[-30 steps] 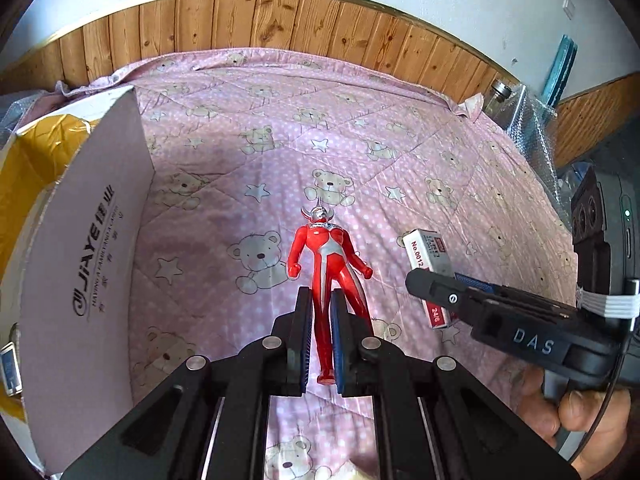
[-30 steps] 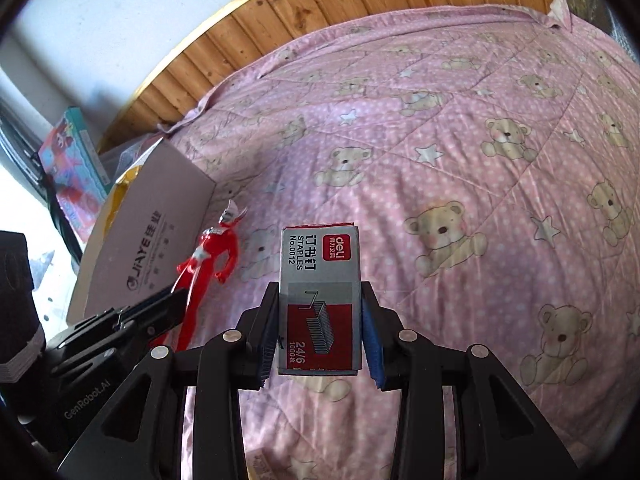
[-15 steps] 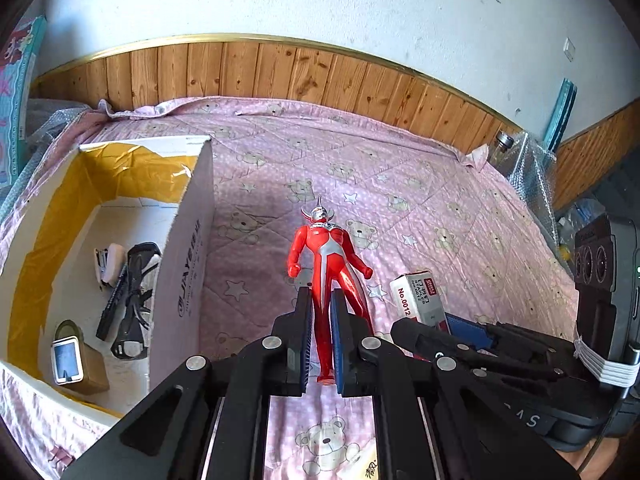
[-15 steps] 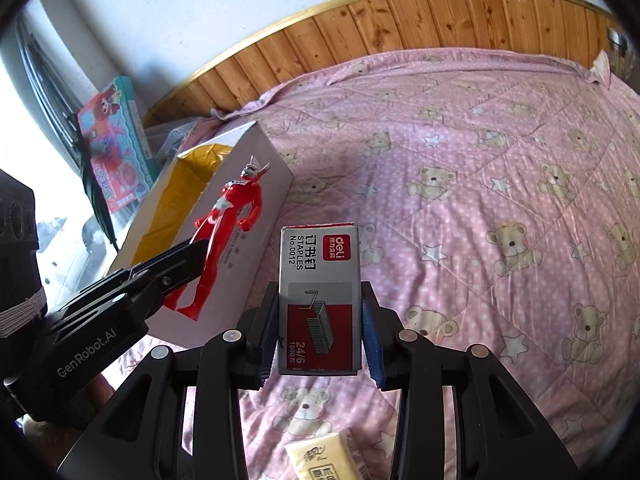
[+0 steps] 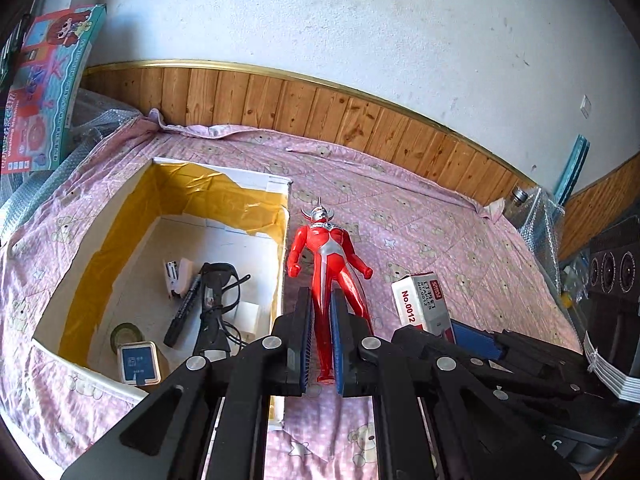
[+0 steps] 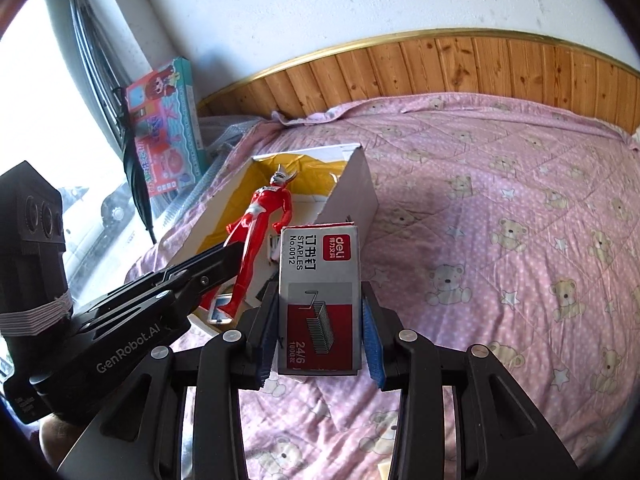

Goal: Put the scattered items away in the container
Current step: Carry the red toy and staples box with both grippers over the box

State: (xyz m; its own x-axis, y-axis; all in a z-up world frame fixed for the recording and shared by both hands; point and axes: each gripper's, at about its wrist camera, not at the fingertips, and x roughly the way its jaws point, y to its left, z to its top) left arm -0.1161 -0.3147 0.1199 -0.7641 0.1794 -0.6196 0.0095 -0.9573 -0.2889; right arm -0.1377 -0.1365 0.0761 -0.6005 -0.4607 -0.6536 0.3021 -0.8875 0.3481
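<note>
A red-and-silver hero figure [image 5: 327, 264] hangs by its legs, clear of the bed. A grey-and-red staple box [image 6: 319, 300] is held upright. An open yellow-lined cardboard box [image 5: 92, 264] sits near the bed's left edge.

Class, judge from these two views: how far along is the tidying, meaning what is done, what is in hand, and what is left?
Done: a stapler, a tape roll and other small items already lie in the cardboard box. In hand: the left gripper holds the red toy figure, the right gripper the staples box; both are near the box, unreleased. Left: dropping both in.
</note>
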